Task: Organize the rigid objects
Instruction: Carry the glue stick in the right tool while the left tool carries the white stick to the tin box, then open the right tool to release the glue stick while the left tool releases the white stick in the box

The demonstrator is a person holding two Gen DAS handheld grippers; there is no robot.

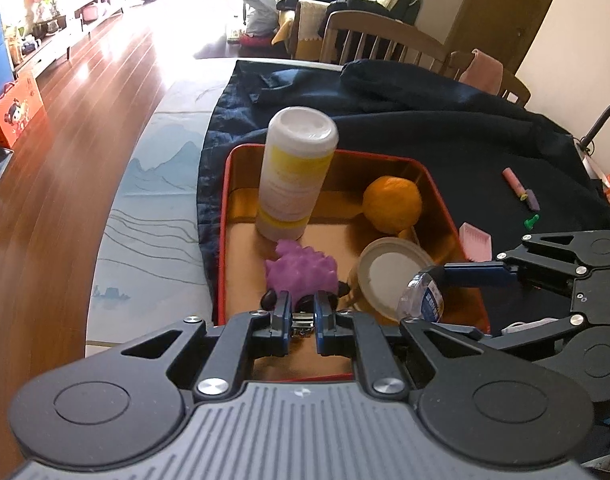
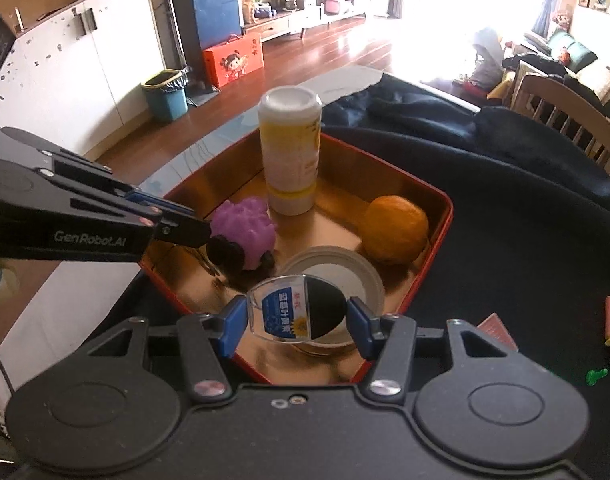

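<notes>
We see a glossy metal tin [image 2: 433, 240] with a mirror-bright gold inside, a smooth white plastic bottle [image 2: 291, 152], a knobbly purple rubbery toy [image 2: 245, 228], a dimpled matt orange [image 2: 397, 228], dark matt cloth [image 1: 445, 136] and polished wooden floor [image 1: 85, 92].

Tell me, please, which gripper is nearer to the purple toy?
Left. The left gripper is right at the purple toy, closed on its dark part; the right gripper holds a small bottle above the tin lid beside it.

I saw a table [image 1: 153, 184] with a pale landscape print, a dark blue cloth [image 1: 445, 136] spread over most of it. On the cloth sat a red tin tray [image 1: 225, 216], with crayons [image 1: 521, 188] and a small pink box [image 1: 475, 240] lying loose beside it.
</notes>
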